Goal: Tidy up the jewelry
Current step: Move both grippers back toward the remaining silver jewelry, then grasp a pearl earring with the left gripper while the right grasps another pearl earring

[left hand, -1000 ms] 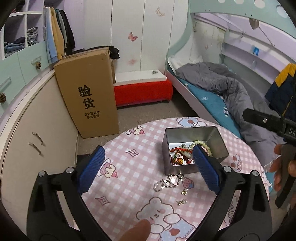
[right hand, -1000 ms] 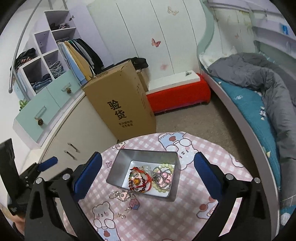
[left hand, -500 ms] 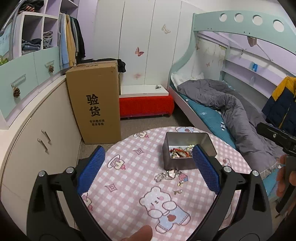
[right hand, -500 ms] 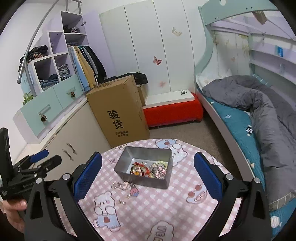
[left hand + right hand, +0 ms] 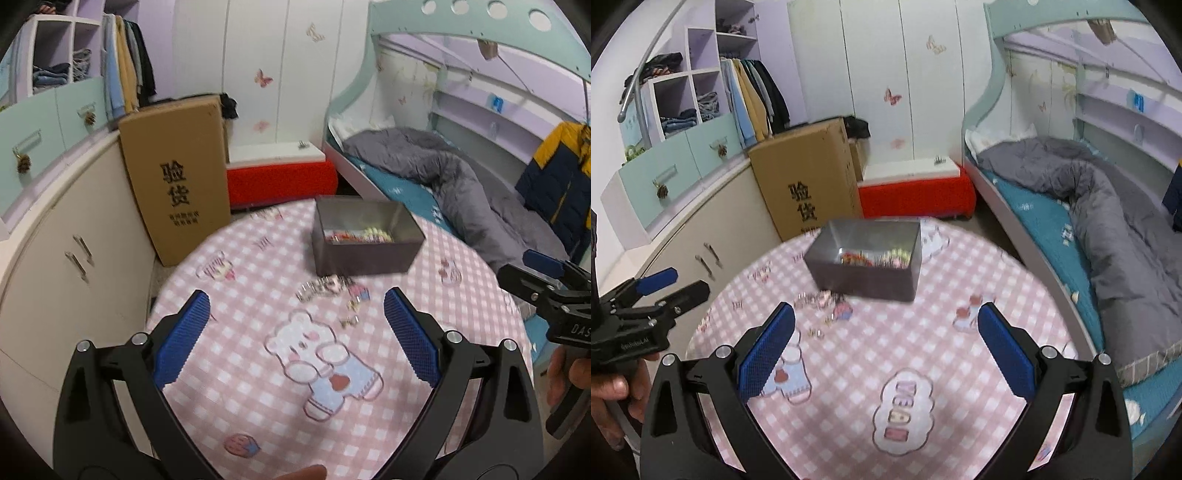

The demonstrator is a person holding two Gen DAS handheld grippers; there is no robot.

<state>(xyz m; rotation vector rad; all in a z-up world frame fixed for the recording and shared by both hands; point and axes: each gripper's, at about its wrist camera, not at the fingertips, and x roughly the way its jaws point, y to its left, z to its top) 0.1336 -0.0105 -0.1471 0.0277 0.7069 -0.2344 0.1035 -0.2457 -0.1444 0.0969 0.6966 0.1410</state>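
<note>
Both grippers, left (image 5: 293, 328) and right (image 5: 886, 339), have drawn back from the tin (image 5: 364, 236), jaws wide apart, empty.

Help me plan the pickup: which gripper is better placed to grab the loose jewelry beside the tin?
Probably the left gripper. The loose silver pieces lie nearly centred between its open jaws, in front of the tin. In the right gripper view they sit off towards its left finger.

Left claw (image 5: 295, 325) and right claw (image 5: 886, 339) both wide apart, empty, each in a hand.
</note>
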